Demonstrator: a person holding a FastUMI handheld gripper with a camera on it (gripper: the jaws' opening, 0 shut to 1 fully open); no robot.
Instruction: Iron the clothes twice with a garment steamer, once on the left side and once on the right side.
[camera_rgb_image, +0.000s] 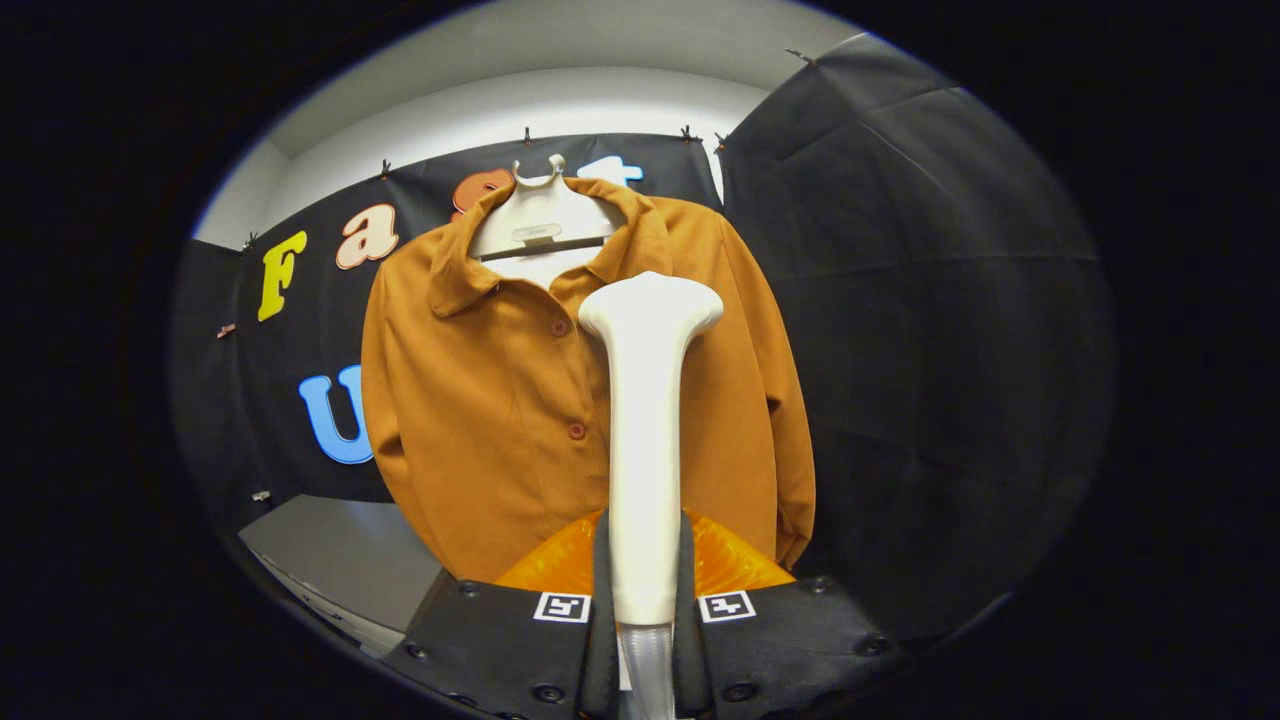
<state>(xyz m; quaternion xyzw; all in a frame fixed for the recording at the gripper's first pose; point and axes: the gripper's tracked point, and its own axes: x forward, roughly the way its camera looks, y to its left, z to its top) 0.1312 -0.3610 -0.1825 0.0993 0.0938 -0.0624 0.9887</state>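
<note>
Currently the gripper (645, 640) is clamped on the white plastic garment steamer (645, 450), both black fingers (600, 610) pressing its handle from either side. Steamer stands upright between them, wide head at the top. Beyond the head, the rust-orange button-front shirt (480, 400) hangs on a white hanger (540, 215), near the placket, contact unclear.

Staged recording booth, not a lived-in room. Walls hung with black cloth (900, 250), pinned up by small clips (527, 133) along the top edge; plain white wall and ceiling (560, 100) above the cloth. Orange shirt (490, 400) on a white hanger (540, 215) against the backdrop. Grey tabletop (340, 560) low at one side. Square tracking markers (561, 607) on the gripper (645, 640), clamped on a white steamer (645, 420).
</note>
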